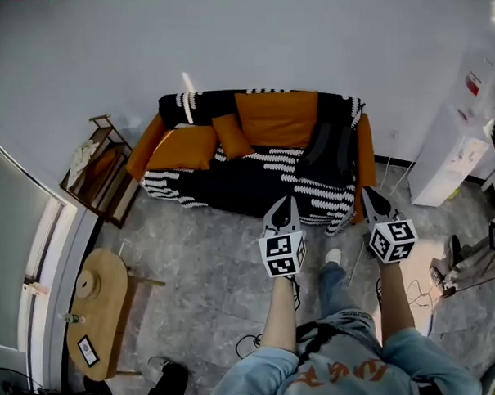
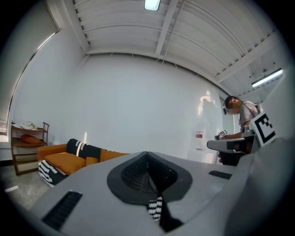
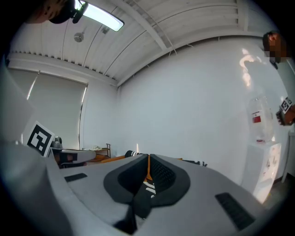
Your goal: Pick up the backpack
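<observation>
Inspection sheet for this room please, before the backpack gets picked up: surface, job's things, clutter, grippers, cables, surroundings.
Surface: grey stone-look floor; the sofa stands on it.
Job's things: black backpack sits on the orange sofa, at its right end in the head view, beside a striped blanket.
Clutter: small items on the wooden side table; a cloth on the wooden shelf.
Grippers: left gripper and right gripper both shut, empty, short of the backpack.
Cables: a black cable on the floor by the person's feet; more cables at right.
Surroundings: plain white wall; a white cabinet right of the sofa.
</observation>
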A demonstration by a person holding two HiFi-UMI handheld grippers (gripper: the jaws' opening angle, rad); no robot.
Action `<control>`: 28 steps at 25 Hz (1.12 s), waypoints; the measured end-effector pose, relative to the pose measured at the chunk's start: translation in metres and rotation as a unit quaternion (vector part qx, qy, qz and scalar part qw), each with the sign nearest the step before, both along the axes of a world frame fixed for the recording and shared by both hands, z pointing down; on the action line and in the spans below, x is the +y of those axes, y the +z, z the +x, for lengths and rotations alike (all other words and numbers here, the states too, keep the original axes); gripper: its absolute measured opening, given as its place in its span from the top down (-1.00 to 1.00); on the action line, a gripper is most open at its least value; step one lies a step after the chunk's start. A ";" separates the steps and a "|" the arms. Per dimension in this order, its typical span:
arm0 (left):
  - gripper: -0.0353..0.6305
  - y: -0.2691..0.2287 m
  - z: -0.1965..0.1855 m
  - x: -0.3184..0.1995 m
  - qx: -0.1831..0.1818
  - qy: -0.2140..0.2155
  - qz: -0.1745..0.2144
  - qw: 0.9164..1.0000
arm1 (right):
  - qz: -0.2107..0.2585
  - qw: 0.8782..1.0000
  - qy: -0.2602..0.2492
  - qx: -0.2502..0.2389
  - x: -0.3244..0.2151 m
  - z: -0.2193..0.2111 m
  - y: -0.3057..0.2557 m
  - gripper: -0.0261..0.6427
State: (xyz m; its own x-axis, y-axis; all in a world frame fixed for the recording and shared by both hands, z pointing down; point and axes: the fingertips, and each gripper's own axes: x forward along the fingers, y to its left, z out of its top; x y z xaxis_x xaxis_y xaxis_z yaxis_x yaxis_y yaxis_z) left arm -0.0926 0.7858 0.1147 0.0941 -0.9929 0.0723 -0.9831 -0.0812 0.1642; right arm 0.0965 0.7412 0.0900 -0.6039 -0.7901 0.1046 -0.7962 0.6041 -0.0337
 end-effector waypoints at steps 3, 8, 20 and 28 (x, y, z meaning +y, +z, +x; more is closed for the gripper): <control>0.87 0.010 -0.027 -0.061 0.009 -0.028 -0.007 1.000 | 0.002 1.000 -0.013 -0.010 -0.065 -0.019 0.007 0.83; 0.87 0.015 0.003 -0.190 0.034 -0.022 -0.006 0.999 | -0.009 1.000 -0.007 0.006 -0.202 0.018 0.005 0.83; 0.87 0.010 0.066 -0.421 -0.006 0.076 -0.048 0.996 | -0.089 0.991 0.000 -0.099 -0.435 0.048 0.038 0.83; 0.87 0.047 0.072 -0.476 -0.018 0.065 -0.107 0.992 | -0.107 0.990 0.001 -0.089 -0.468 0.064 0.068 0.83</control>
State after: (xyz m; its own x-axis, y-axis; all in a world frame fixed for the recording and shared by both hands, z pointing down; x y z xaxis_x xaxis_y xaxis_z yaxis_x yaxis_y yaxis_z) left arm -0.0211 0.3098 0.1614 0.2136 -0.9344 0.2851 -0.9721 -0.1744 0.1566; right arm 0.1609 0.2731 0.1581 -0.6262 -0.7626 0.1624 -0.7674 0.5660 -0.3011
